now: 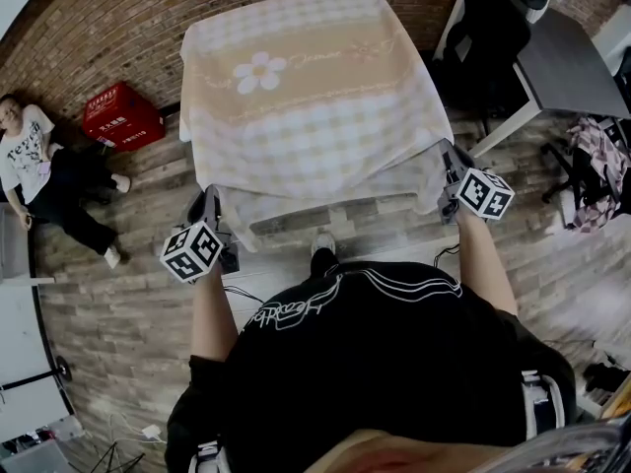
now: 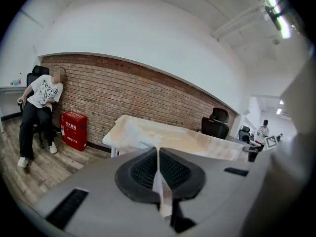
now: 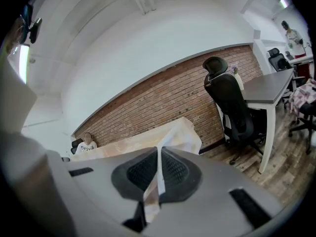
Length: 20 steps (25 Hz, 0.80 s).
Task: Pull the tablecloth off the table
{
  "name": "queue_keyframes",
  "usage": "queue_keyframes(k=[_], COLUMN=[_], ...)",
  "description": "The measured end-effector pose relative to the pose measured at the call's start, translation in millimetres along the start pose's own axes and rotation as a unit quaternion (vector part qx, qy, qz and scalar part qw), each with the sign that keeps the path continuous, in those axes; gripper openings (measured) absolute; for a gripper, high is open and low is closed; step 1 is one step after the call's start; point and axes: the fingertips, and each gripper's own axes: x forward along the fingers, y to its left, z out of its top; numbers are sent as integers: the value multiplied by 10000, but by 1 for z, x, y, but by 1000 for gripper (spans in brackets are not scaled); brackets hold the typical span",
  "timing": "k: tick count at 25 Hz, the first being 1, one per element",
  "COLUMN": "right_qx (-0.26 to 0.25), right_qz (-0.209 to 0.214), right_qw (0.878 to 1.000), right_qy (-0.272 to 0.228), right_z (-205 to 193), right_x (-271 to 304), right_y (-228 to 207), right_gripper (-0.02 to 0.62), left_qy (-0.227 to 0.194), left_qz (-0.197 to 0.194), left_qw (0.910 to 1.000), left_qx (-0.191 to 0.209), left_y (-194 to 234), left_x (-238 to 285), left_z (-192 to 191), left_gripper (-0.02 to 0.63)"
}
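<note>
The checked tablecloth (image 1: 311, 97) lies spread over the surface (image 2: 113, 151). The left tongs (image 1: 207, 208) are squeezed tight on its near left corner. The right tongs (image 1: 449, 170) are squeezed tight on its near right corner.

1. Straight ahead, the tablecloth (image 1: 306, 97) covers the whole tabletop and closes the way forward between the left tool (image 1: 204, 213) and the right tool (image 1: 450, 170).
2. Behind both tools the wooden floor (image 1: 128, 304) lies open, except for a shoe (image 1: 322, 244) near the hanging edge.
3. To the left there is bare floor. A red box (image 1: 120, 116) and a seated person (image 1: 49, 180) are well apart from the left tool.
4. To the right, a grey desk (image 1: 567, 62) and a black chair (image 1: 488, 28) stand near. The gap beside the right tool seems narrow, though the lens bends it.
</note>
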Motion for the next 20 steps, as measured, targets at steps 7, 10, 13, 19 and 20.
queue_keyframes(k=[7, 10, 13, 19, 20], right_qx=[-62, -93, -158, -187, -180], right_qz=[114, 176, 219, 321, 335], right_qw=[9999, 9997, 9996, 9993, 9993], right_qy=[41, 111, 104, 82, 65], right_z=[2, -2, -2, -2, -2], right_x=[-10, -14, -26, -48, -50], right_y=[10, 15, 17, 17, 17], right_gripper=[-2, -2, -2, -2, -2], left_qy=[-48, -33, -79, -141, -146], left_qz=[6, 39, 30, 36, 42], left_qw=[10000, 10000, 10000, 9999, 9999], left_qx=[13, 33, -4, -24, -20], left_y=[-9, -11, -19, -33, -34], left_x=[-13, -19, -29, -50, -53], left_z=[2, -3, -7, -14, -14], left_gripper=[6, 6, 6, 6, 6])
